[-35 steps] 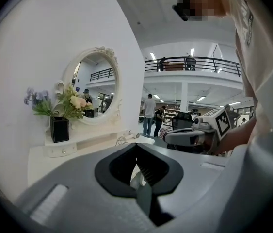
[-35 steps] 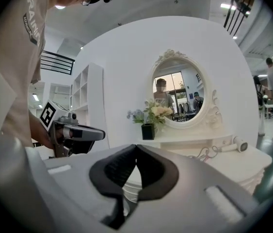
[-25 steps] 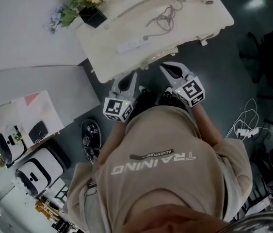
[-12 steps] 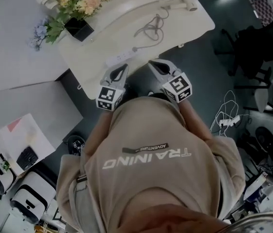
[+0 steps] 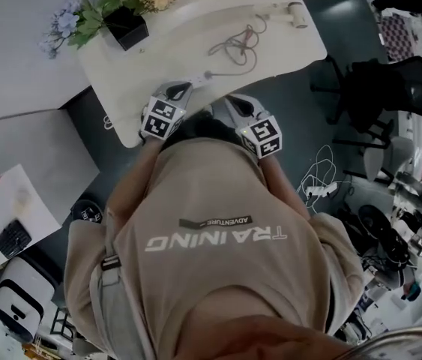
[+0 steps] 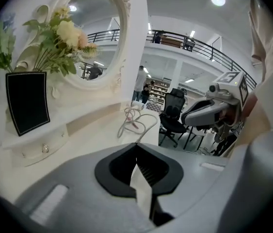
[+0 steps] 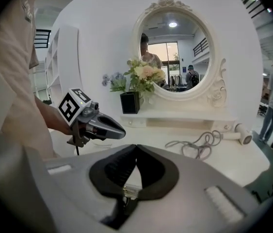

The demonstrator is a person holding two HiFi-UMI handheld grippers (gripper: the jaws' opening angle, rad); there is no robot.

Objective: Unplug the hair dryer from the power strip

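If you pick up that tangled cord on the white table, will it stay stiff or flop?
Probably flop: the cord lies in loose, tangled loops on the table, so it looks bendy. It would likely drag too, since one end seems to run to the hair dryer. The loops might snag on each other.

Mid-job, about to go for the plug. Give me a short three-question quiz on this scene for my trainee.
1. True or false: the right gripper has its jaws shut on the cord.
2. Which is nearer the power strip? A) the left gripper B) the right gripper
3. Fill in: the hair dryer lies at the far ____ corner of the table.

Key: 1 false, the jaws are shut on nothing. 2 A. 3 right.
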